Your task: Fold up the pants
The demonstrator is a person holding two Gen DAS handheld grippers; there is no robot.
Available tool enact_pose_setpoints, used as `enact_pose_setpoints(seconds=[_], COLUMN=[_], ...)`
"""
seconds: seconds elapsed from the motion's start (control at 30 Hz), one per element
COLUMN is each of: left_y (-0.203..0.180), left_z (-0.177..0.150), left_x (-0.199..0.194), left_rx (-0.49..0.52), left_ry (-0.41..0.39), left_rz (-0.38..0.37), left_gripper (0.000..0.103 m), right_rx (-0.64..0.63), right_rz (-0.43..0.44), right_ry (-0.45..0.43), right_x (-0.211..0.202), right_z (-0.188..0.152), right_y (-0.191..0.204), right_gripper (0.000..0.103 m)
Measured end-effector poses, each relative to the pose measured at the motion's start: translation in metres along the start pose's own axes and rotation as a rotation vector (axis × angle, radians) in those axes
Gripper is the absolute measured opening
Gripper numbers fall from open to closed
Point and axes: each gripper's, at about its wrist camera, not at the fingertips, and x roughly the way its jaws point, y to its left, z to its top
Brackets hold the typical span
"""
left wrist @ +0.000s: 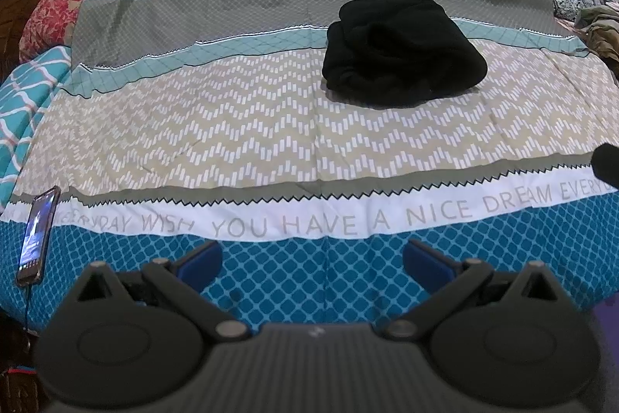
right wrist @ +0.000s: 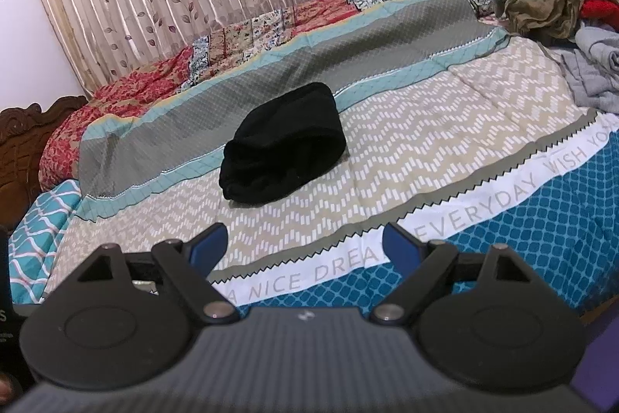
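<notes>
Black pants (left wrist: 402,53): compact folded bundle, mid-bedspread (left wrist: 232,126), toward far edge. Left gripper (left wrist: 312,260), right gripper (right wrist: 305,244): fingers spread, empty, near edge. Risk: loose top fold may spring open unpressed.

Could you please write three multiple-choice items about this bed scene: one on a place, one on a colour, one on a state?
1. Where do the pants lie?
A. on the bedspread
B. on the floor
C. on a chair

2. What colour are the pants?
A. red
B. black
C. white

3. How is the left tool?
A. shut on the pants
B. shut on a phone
C. open, holding nothing

Answers:
1 A, they rest on the patterned cover.
2 B, the bundle is dark black.
3 C, its blue fingers stand apart above the bed edge.
</notes>
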Motion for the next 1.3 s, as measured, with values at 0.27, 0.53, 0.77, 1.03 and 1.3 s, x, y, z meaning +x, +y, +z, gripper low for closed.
enact_pose_setpoints(seconds=[0.27, 0.53, 0.77, 1.03, 1.3], left_y=[0.0005, 0.0006, -0.0001, 0.0, -0.0001], left_z=[0.0009, 0.0011, 0.0004, -0.0009, -0.0021], left_x=[-0.0002, -0.0005, -0.0003, 0.0006, 0.0009], left_rx=[0.002, 0.003, 0.001, 0.004, 0.008], left_ry=[-0.003, -0.006, -0.006, -0.002, 0.0], left_rz=[0.007, 0.008, 0.013, 0.019, 0.023], left_gripper=[0.103, 0.103, 0.103, 0.103, 0.103], right_rx=[-0.009, -0.008, -0.005, -0.006, -0.005], right_rz=[0.007, 0.007, 0.008, 0.008, 0.008], right_ry=[0.004, -0.008, -0.01, -0.013, -0.02], right_x=[0.0016, 0.0007, -0.0001, -0.0003, -0.0018], right_z=[0.0002, 0.0014, 0.0015, 0.0007, -0.0002], right_y=[0.002, 0.0014, -0.0001, 0.0003, 0.0002], right_gripper=[0.089, 0.089, 0.089, 0.089, 0.089])
